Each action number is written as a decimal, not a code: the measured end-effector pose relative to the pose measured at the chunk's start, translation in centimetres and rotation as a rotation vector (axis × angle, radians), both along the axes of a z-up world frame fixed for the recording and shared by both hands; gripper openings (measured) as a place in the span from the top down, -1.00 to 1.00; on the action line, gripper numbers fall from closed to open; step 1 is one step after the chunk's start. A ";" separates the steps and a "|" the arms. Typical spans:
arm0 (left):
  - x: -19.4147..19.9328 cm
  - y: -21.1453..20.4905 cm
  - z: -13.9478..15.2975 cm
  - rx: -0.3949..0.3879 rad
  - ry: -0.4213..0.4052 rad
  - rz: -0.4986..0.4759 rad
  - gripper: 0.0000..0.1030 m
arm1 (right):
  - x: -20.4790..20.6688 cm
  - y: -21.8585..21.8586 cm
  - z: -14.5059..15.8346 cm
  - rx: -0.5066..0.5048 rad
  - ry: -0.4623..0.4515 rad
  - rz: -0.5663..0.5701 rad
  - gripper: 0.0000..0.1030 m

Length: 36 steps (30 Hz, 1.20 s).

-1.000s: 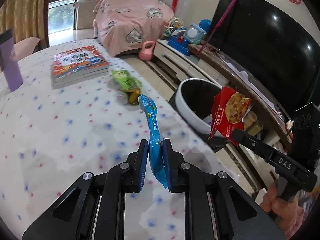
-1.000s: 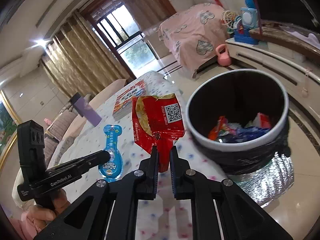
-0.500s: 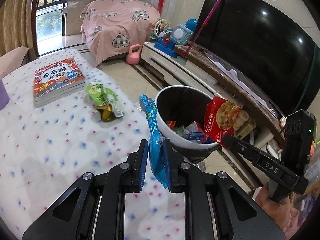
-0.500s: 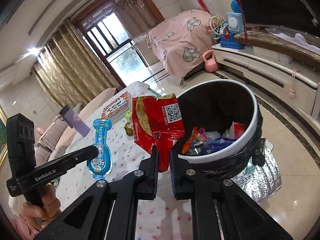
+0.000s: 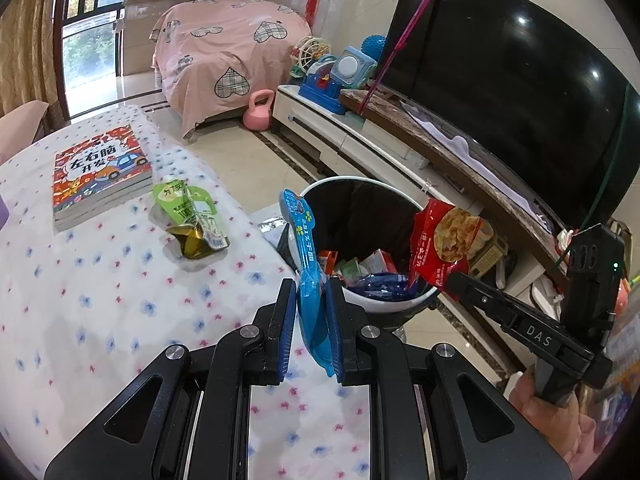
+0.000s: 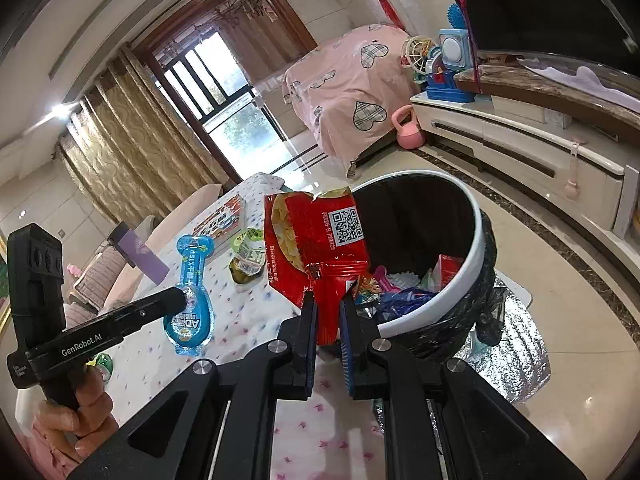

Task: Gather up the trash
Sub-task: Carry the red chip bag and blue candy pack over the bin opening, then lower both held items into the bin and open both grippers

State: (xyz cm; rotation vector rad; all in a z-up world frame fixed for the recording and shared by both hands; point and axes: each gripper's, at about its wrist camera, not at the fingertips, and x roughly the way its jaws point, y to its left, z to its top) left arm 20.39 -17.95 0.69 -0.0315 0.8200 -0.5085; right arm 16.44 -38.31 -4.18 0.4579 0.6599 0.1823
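Nearest the trash bin [image 5: 400, 307], the left hand-held gripper [image 5: 311, 312] was clamped on a flat, glossy blue plastic package [image 5: 306, 256] that stood upright just before the bin's rim. The right hand-held gripper [image 6: 328, 316] was pinched shut on a crinkled red chip bag [image 6: 320, 240], torn open at the top, held over the bin's near edge. The bin itself was round and white-rimmed, lined with a black plastic bag, with mixed wrappers lying inside. It stood on the glossy tiled floor [image 5: 240, 160] just beside the table [image 5: 100, 300], which wore a white cloth dotted with small blue and pink flowers. On the table, farther from the bin, lay a crumpled green drink pouch [image 5: 190, 216], and beyond that a stack of colourful books [image 5: 100, 172]. Behind the bin ran a low white TV cabinet [image 5: 340, 136] bearing a large dark television [image 5: 500, 72], with a pink kettlebell [image 5: 260, 112] and a bed under a pink heart-patterned cover [image 5: 224, 44] farther off.
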 end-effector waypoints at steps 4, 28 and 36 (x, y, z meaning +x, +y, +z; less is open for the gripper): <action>0.1 -0.3 0.2 -0.001 -0.002 0.000 0.72 | 0.1 -0.6 0.1 -0.001 0.001 -0.011 0.80; 1.8 -3.8 1.5 -0.009 -0.012 -0.040 0.72 | -0.2 -2.1 0.3 -0.027 0.008 -0.052 0.80; 2.3 -5.0 1.4 -0.004 -0.011 -0.051 0.72 | 0.3 -2.3 0.6 -0.055 0.013 -0.052 0.80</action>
